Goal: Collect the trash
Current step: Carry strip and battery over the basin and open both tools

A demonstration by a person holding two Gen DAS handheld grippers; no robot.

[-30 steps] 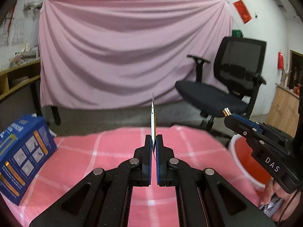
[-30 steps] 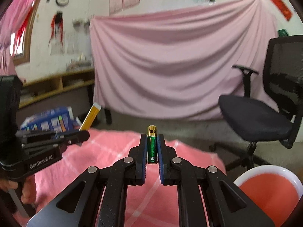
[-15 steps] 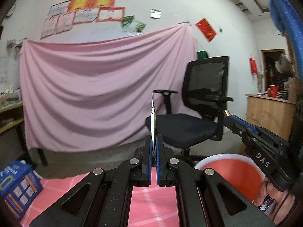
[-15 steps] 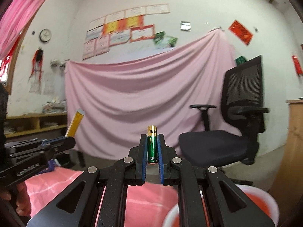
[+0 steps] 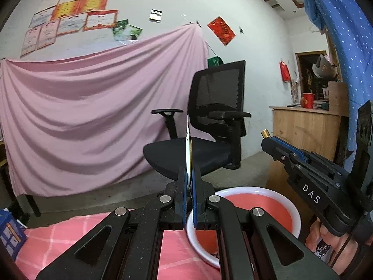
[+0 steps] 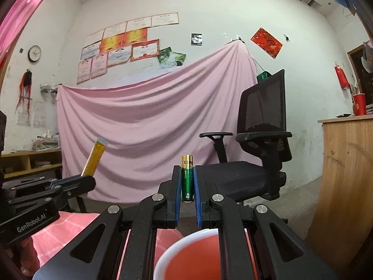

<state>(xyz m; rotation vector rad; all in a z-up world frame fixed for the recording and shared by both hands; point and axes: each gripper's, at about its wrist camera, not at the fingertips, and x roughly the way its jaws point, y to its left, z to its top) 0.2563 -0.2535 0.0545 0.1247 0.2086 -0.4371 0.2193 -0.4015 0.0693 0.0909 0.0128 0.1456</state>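
My left gripper [image 5: 190,175] is shut on a thin flat card [image 5: 188,144], held edge-on and upright; from the right wrist view the card [image 6: 94,158] looks yellow with a pale tip. My right gripper [image 6: 187,170] is shut on a green and gold battery [image 6: 187,177], held upright. A red bin with a white rim [image 5: 244,207] stands just past the table's right edge, below both grippers; it also shows in the right wrist view [image 6: 193,256]. The right gripper [image 5: 268,140] shows in the left wrist view, over the bin's right side.
A pink checked tablecloth [image 5: 70,238] covers the table. A blue box [image 5: 9,233] sits at its left edge. A black office chair [image 5: 209,128] stands behind the bin, a wooden counter [image 5: 303,135] to the right, and a pink sheet [image 5: 81,116] hangs on the wall.
Both grippers have swung right and tilted up, off the table toward the bin. The bin now lies under them. Both still hold their items.
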